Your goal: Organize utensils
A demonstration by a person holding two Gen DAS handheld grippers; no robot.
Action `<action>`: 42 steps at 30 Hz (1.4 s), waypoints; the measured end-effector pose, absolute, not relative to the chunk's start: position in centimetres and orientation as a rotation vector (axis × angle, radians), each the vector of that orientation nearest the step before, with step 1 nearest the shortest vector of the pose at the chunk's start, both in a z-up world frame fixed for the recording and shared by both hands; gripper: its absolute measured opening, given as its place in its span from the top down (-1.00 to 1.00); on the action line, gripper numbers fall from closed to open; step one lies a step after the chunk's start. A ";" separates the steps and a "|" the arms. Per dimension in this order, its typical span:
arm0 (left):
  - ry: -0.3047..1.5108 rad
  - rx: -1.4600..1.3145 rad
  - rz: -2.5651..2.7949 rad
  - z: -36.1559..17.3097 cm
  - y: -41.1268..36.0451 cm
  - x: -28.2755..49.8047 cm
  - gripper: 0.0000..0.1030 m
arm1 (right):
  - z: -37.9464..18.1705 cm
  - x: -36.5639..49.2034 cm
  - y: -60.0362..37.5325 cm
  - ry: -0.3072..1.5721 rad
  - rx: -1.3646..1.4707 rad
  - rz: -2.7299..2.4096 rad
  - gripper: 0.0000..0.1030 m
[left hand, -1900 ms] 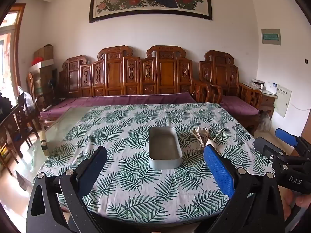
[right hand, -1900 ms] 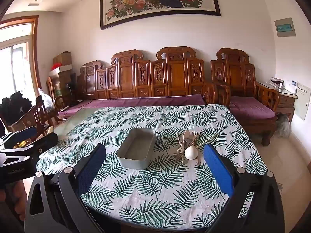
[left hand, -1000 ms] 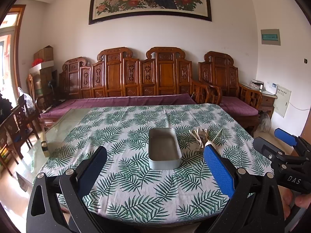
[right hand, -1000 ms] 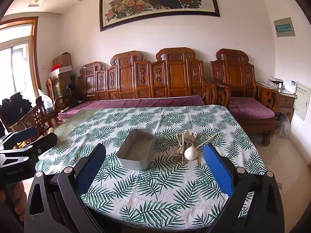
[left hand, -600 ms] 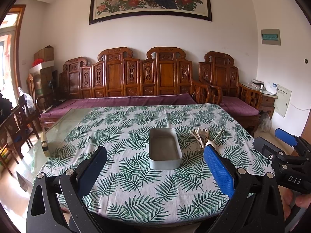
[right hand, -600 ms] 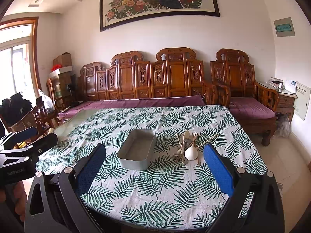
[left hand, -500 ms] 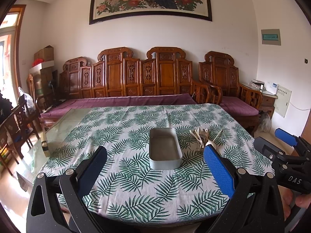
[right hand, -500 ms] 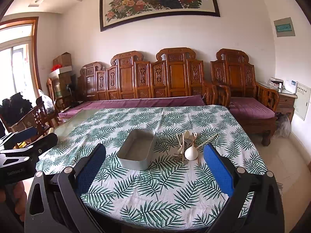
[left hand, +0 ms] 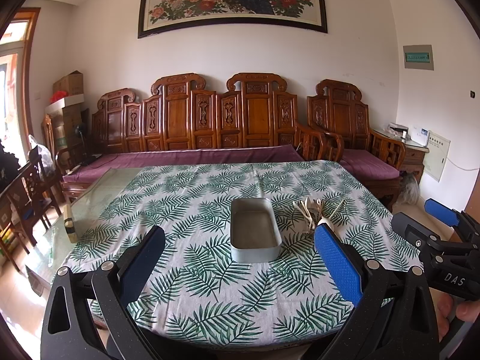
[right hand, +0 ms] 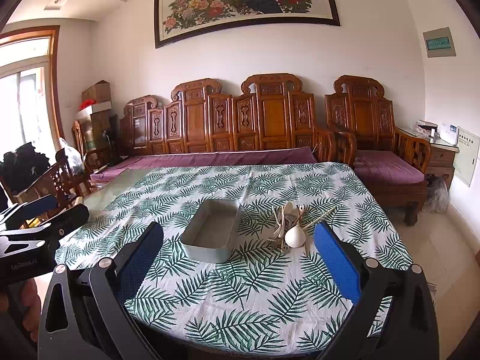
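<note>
Nothing has shifted: your left gripper (left hand: 240, 258) and right gripper (right hand: 238, 256) stay spread wide, holding nothing, above the desk (right hand: 240, 300); utensils (right hand: 289, 225) lie just right of the tray (right hand: 211, 229).

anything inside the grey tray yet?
Nothing visible: the tray shows a bare floor in both views. Its near wall hides a strip of the floor at the front. The utensils lie in a pile on the cloth beside it. Both grippers are open and hold nothing.
</note>
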State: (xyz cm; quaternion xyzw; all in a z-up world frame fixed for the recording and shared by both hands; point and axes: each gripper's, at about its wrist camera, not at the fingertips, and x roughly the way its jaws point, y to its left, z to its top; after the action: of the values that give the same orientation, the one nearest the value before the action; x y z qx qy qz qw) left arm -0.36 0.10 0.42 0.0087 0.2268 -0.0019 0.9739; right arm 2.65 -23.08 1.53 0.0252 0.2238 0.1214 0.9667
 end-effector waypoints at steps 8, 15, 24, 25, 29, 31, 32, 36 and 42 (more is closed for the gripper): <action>0.457 0.018 -0.003 0.5 0.1 -0.4 -0.88 | 1.5 2.6 -23.1 0.453 0.051 0.246 -0.95; 0.456 0.018 -0.002 0.7 0.1 -0.4 -0.88 | 1.5 2.6 -23.1 0.452 0.051 0.246 -0.95; 0.453 0.020 -0.002 1.2 -0.1 -0.4 -0.87 | 1.6 2.5 -23.2 0.452 0.051 0.245 -0.95; 0.452 0.020 -0.003 1.2 -0.1 -0.4 -0.88 | 1.6 2.6 -23.2 0.453 0.051 0.246 -0.95; 0.453 0.022 -0.003 1.3 -0.1 -0.4 -0.87 | 1.6 2.6 -23.2 0.453 0.053 0.245 -0.95; 0.453 0.022 -0.002 1.2 -0.2 -0.5 -0.88 | 1.6 2.6 -23.2 0.453 0.053 0.245 -0.95; 0.454 0.022 -0.002 1.2 -0.2 -0.4 -0.88 | 1.7 2.7 -23.1 0.454 0.052 0.244 -0.95; 0.465 0.025 -0.002 0.5 -0.3 -0.2 -0.87 | 1.6 2.6 -23.0 0.462 0.054 0.243 -0.95; 0.504 0.037 -0.014 -1.1 -0.3 1.5 -0.87 | 0.4 3.8 -23.4 0.479 0.054 0.249 -0.95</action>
State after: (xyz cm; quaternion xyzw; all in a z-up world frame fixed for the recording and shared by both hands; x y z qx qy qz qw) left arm 1.53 -0.34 -1.12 0.0181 0.2495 -0.0068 0.9682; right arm 3.78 -23.45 0.36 0.0265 0.2365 0.1230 0.9635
